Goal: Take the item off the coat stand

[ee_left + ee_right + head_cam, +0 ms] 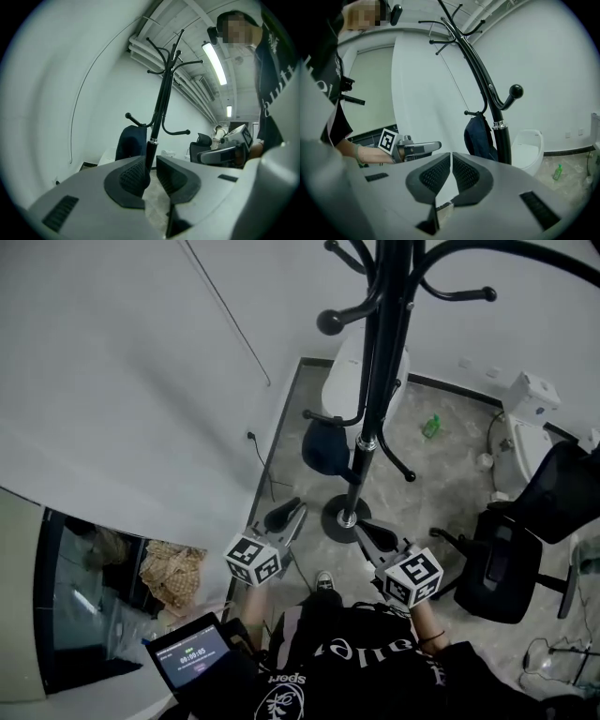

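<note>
A black coat stand (370,390) rises from a round base (345,518) on the floor in front of me. A dark blue fabric item (326,448) hangs from one of its low hooks, seen also in the left gripper view (131,143) and the right gripper view (480,138). My left gripper (286,515) points at the stand from the left, short of it; its jaws (152,161) stand slightly open with nothing between them. My right gripper (368,532) points in from the right, also short of the stand, and its jaws (451,161) are shut and empty.
A white wall runs close on the left. Behind the stand sits a white rounded unit (352,376), with a green bottle (431,427) on the floor nearby. A black office chair (511,549) stands at the right. A lit tablet (192,652) is at the lower left.
</note>
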